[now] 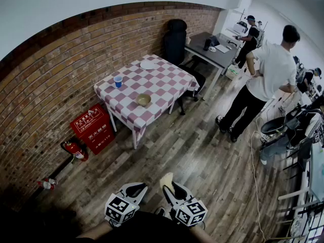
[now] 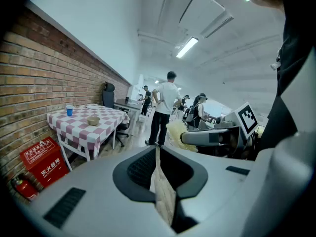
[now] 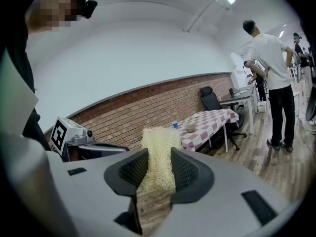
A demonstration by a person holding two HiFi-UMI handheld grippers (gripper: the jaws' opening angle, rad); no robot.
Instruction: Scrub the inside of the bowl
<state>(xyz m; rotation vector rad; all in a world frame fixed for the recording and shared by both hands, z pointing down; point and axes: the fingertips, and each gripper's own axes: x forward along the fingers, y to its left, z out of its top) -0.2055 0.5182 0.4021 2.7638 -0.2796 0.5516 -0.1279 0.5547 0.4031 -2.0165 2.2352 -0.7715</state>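
Note:
A tan bowl (image 1: pixel 143 99) sits on the far table with the red-and-white check cloth (image 1: pixel 162 87), well ahead of both grippers. In the left gripper view the bowl (image 2: pixel 93 120) is small and distant; in the right gripper view the bowl (image 3: pixel 190 129) is tiny. My right gripper (image 1: pixel 169 184) is shut on a pale yellow fibrous scrubber (image 3: pixel 159 143), which sticks out past the fingertips. My left gripper (image 1: pixel 135 189) is shut with nothing in it. Both hang low over the wooden floor, side by side.
A blue cup (image 1: pixel 118 80) and a white plate (image 1: pixel 148 65) share the table. A red fire box (image 1: pixel 92 126) and an extinguisher (image 1: pixel 76 150) stand by the brick wall. A person in a white shirt (image 1: pixel 268 75) stands to the right, near a grey desk (image 1: pixel 210 52) and a black chair (image 1: pixel 174 39).

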